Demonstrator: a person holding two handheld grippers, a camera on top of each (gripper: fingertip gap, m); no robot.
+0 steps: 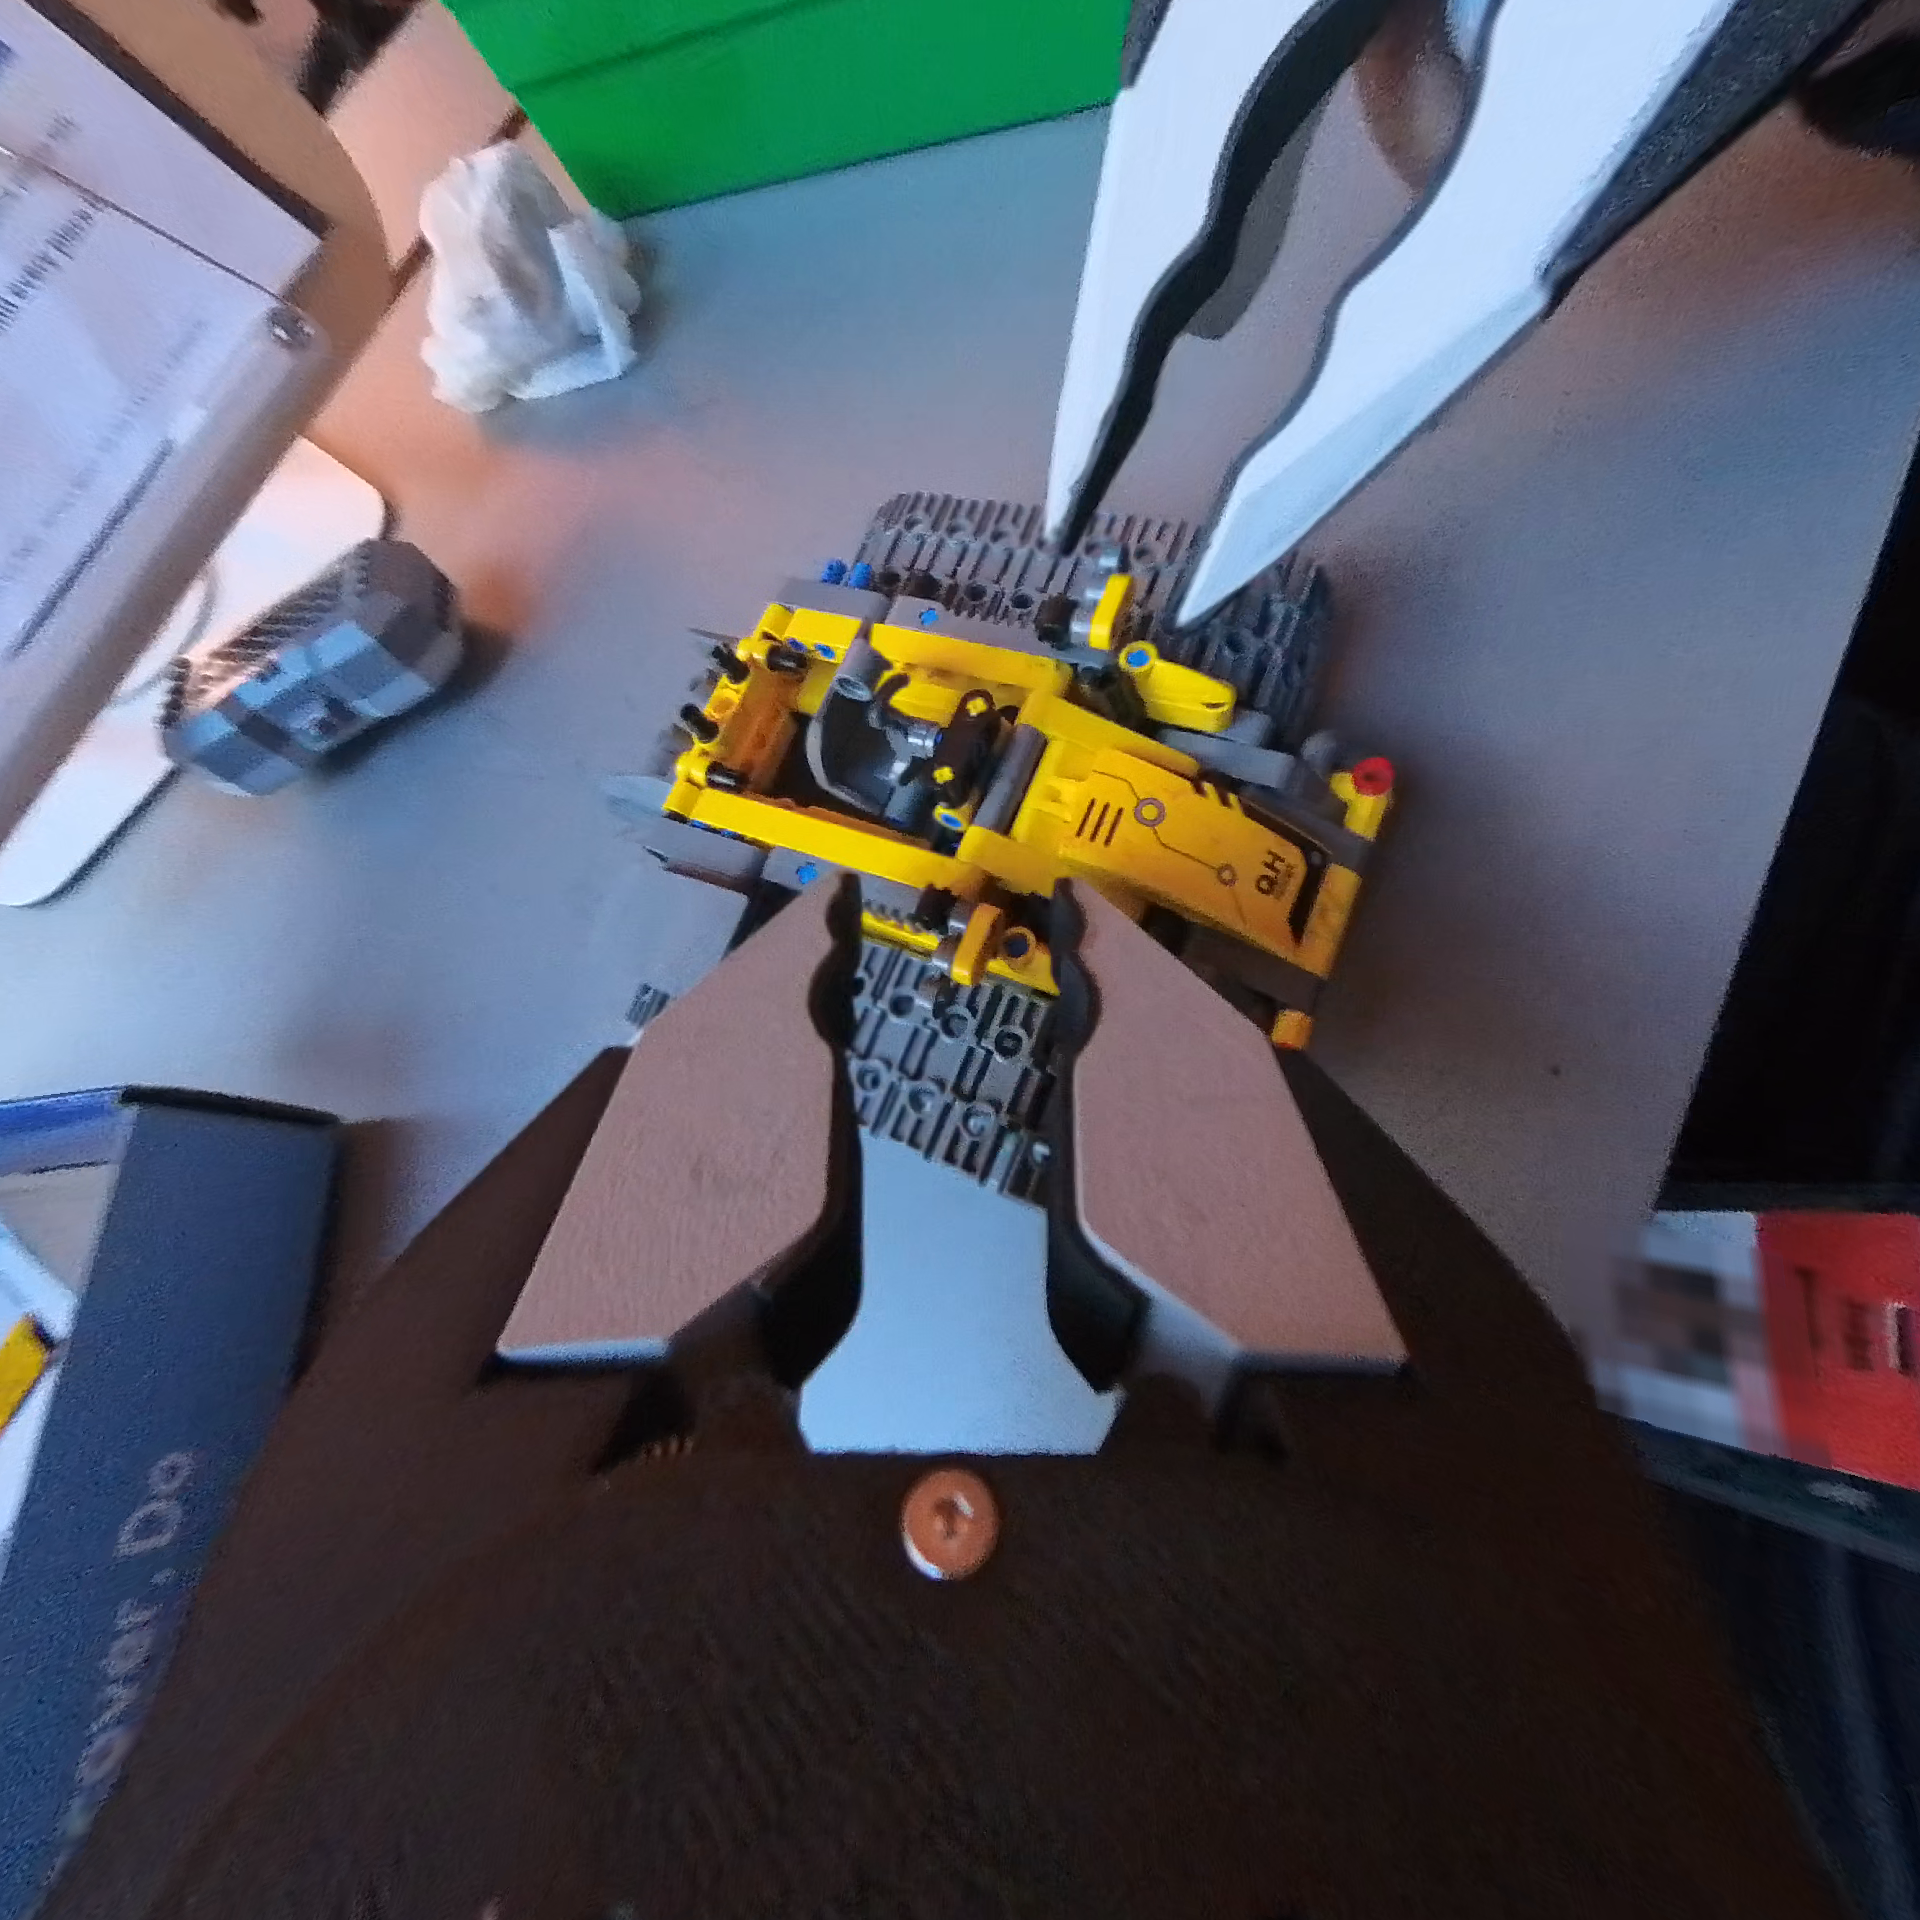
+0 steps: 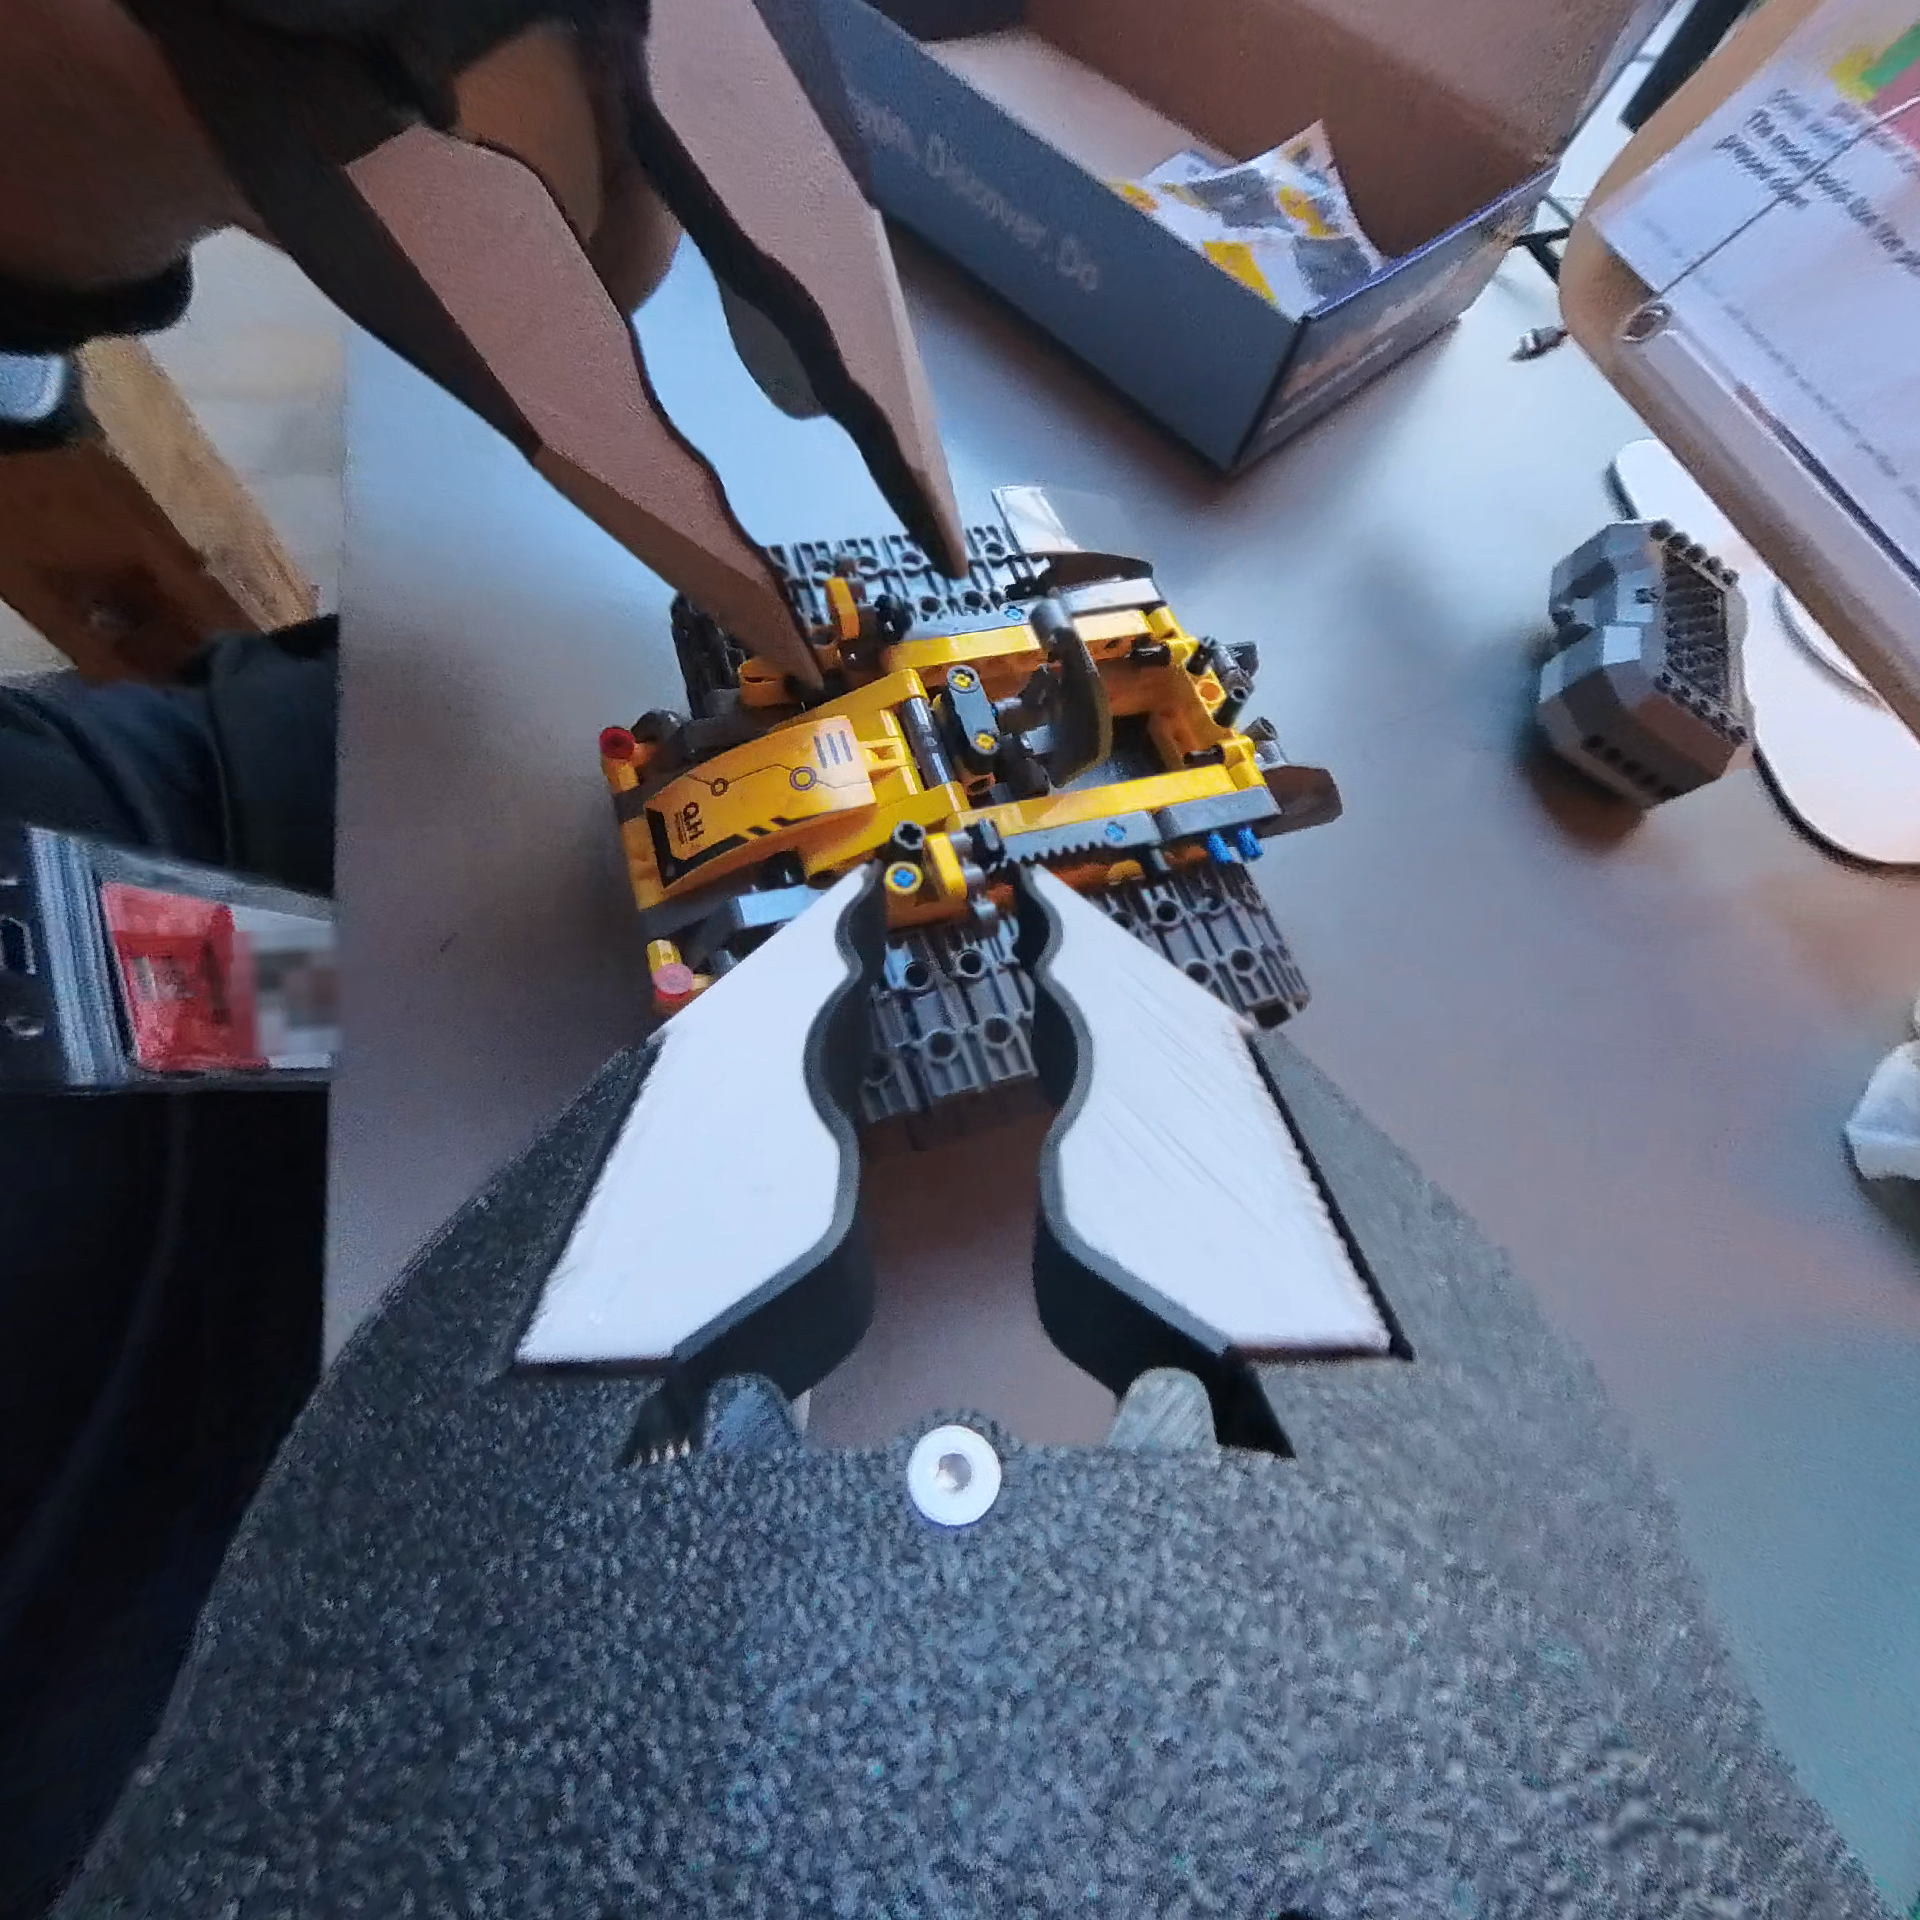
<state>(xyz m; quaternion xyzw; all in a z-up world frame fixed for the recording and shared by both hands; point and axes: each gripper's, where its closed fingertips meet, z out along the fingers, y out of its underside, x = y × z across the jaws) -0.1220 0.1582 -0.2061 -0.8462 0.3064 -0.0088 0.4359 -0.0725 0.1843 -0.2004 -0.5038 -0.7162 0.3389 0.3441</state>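
On the grey table (image 1: 883, 343), seen from the left wrist view, a yellow tracked toy vehicle (image 1: 997, 790) is straddled at its near track by the brown left gripper (image 1: 951, 894), fingers apart. From the right wrist view, the white right gripper (image 2: 940, 883) is likewise spread over the opposite track; a grey block (image 2: 1642, 675) lies well apart.

Soft, dim, even light; wide-angle edges warp and blur noticeably.
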